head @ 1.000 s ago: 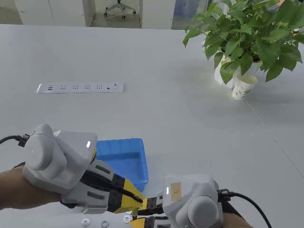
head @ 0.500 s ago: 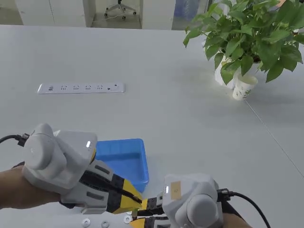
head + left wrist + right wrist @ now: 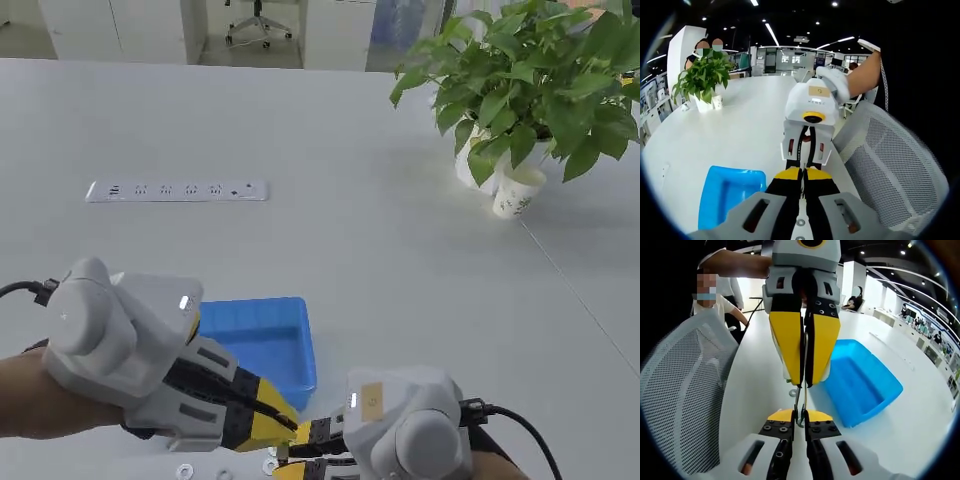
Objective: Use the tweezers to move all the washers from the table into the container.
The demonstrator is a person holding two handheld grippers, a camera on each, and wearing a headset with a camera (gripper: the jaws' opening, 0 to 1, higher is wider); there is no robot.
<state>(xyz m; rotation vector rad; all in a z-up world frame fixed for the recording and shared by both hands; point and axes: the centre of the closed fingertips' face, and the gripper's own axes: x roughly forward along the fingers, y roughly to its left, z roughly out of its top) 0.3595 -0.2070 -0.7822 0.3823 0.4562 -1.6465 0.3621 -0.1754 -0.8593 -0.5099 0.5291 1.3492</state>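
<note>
My two grippers meet tip to tip near the table's front edge. Slim metal tweezers (image 3: 799, 402) run between them. The left gripper (image 3: 285, 422) has its yellow jaws shut on one end, and the right gripper (image 3: 298, 458) is shut on the other. In the right gripper view my own jaws (image 3: 800, 421) pinch the tweezers just below the left gripper's yellow fingers (image 3: 788, 340). The blue container (image 3: 268, 335) stands just beyond the grippers, with nothing visible inside it. Small metal washers (image 3: 185, 470) lie on the table beneath the left gripper; another washer (image 3: 792, 393) shows by the tweezers.
A white power strip (image 3: 177, 191) lies at the far left of the white table (image 3: 380, 250). A potted plant (image 3: 520, 90) and a paper cup (image 3: 516, 190) stand at the far right. A grey mesh chair (image 3: 890, 165) is at the table's near edge.
The head camera has tilted a little, so the whole picture sits lower. Both grippers stay joined on the tweezers in the same place.
</note>
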